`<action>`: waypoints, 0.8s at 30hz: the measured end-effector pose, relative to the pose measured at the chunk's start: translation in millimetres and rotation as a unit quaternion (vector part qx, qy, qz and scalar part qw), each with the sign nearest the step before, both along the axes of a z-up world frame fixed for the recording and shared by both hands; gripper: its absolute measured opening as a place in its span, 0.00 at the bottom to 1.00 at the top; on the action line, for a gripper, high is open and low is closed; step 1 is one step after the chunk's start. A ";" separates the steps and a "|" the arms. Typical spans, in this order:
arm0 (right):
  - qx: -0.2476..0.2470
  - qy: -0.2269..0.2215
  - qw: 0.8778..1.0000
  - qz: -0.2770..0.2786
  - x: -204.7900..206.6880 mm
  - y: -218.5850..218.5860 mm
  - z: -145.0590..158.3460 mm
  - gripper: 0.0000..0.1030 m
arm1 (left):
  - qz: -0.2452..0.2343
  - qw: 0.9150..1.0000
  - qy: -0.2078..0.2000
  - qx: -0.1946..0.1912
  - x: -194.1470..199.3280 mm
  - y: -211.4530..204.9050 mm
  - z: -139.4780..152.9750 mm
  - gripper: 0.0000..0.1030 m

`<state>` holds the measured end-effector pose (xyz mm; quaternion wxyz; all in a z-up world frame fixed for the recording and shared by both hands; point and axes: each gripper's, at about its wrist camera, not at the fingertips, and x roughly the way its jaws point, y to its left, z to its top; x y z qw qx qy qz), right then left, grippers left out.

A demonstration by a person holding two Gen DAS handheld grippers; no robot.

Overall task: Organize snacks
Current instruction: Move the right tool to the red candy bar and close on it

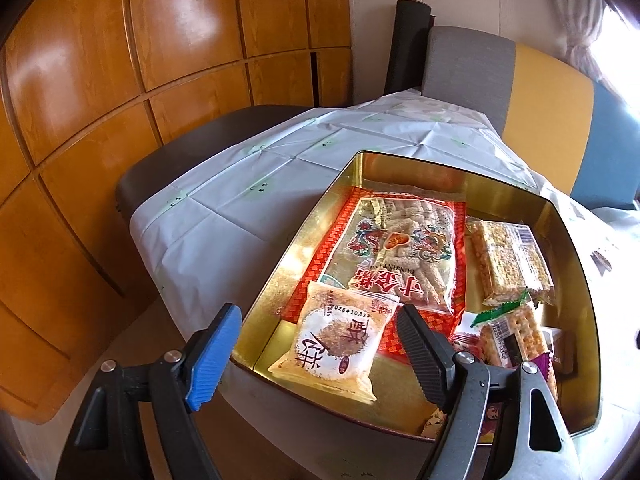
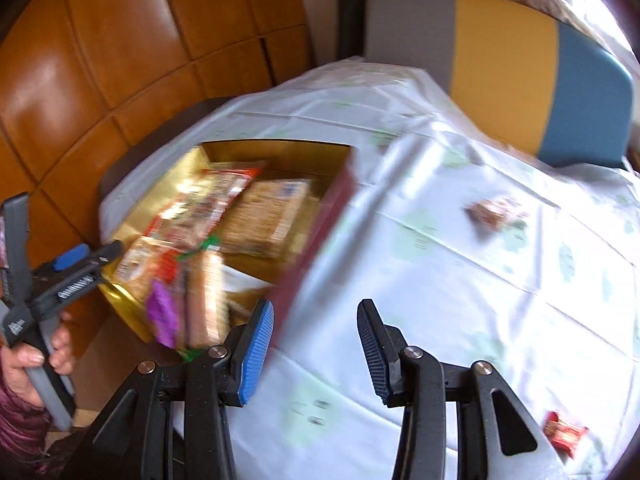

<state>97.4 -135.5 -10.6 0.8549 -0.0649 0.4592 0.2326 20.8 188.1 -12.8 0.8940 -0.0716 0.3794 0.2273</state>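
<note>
A: Where the left wrist view is read from left to right, what is shown?

B: The left tongs (image 1: 316, 356) are seen with jaws spread wide and nothing gripped. Between the blue pad and the black pad, a small pale snack packet (image 1: 340, 344) is seen lying in the gold tin (image 1: 576, 280). Beyond it a large red-and-clear bag of puffed sticks (image 1: 400, 248) is laid flat, and to the right, cereal bars (image 1: 508, 260) and crackers (image 1: 520, 336) are packed. The tin is set on the white-covered tabletop (image 1: 240, 184).

A: And the right wrist view?

B: At the far left a hand (image 2: 36, 364) is seen holding the other tool. The tin is blurred at centre-left. The right tongs (image 2: 316, 352) are held partly open above the cloth, with nothing between the pads. Two loose snacks are left on the tabletop: one brownish packet (image 2: 496, 210) further off, one red packet (image 2: 564, 432) near the right edge.
</note>
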 end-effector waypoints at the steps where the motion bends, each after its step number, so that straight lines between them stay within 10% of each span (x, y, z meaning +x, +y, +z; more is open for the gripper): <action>1: -0.004 0.001 1.000 -0.009 1.5 -9.0 -0.3 0.43 | -0.002 1.000 0.001 0.001 -0.1 -1.1 -0.1 0.78; 24: -0.077 0.024 0.973 -0.217 19.1 -198.0 -3.0 0.43 | -0.050 0.998 -0.003 0.032 5.6 -41.1 17.0 0.78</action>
